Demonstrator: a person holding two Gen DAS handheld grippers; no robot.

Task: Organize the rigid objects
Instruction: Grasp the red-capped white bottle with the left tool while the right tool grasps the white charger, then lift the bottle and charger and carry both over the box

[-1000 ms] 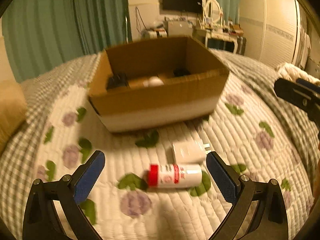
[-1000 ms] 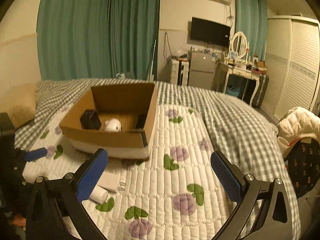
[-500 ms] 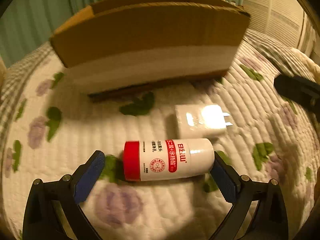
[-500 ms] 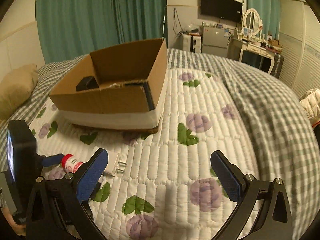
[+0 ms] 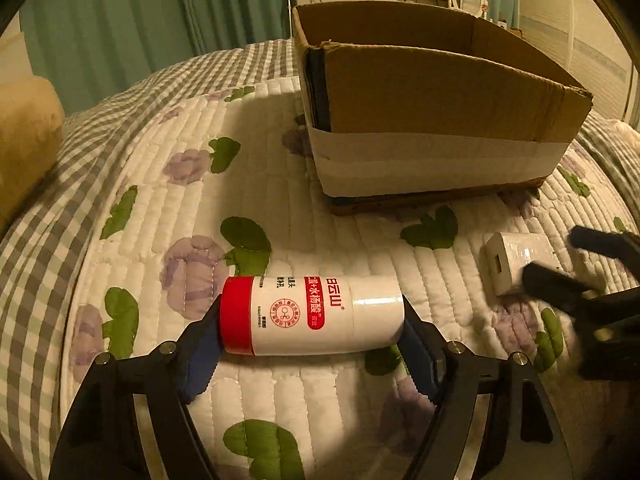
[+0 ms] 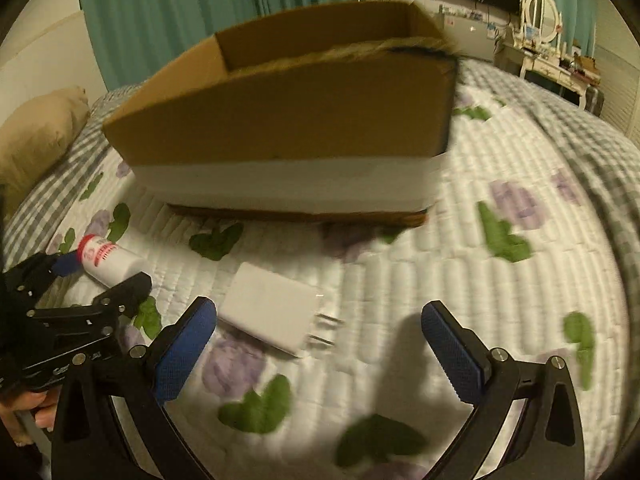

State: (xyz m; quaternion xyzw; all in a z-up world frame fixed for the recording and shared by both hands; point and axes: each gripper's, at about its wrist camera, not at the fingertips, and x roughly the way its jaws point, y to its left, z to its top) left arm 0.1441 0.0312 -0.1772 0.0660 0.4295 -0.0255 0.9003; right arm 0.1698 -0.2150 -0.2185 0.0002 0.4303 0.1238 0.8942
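Observation:
A white bottle with a red cap (image 5: 312,314) lies on its side on the quilt. My left gripper (image 5: 310,340) is shut on it end to end, one blue pad at the cap, one at the base. It also shows in the right wrist view (image 6: 106,262). A white plug charger (image 6: 274,314) lies flat on the quilt, prongs pointing right. My right gripper (image 6: 320,340) is open, low over the charger, which lies between the fingers toward the left one. The charger also shows at the right of the left wrist view (image 5: 520,260). An open cardboard box (image 5: 432,120) stands behind both objects.
The bed's floral quilt (image 6: 500,280) extends to the right, with a checked blanket around it. A tan pillow (image 6: 36,136) lies at the left. A dresser with a mirror (image 6: 548,40) and a wardrobe stand beyond the bed.
My left gripper closed on the bottle's two ends. My right gripper dropped forward and down until the charger lies between its fingers. The box looms closer in both views.

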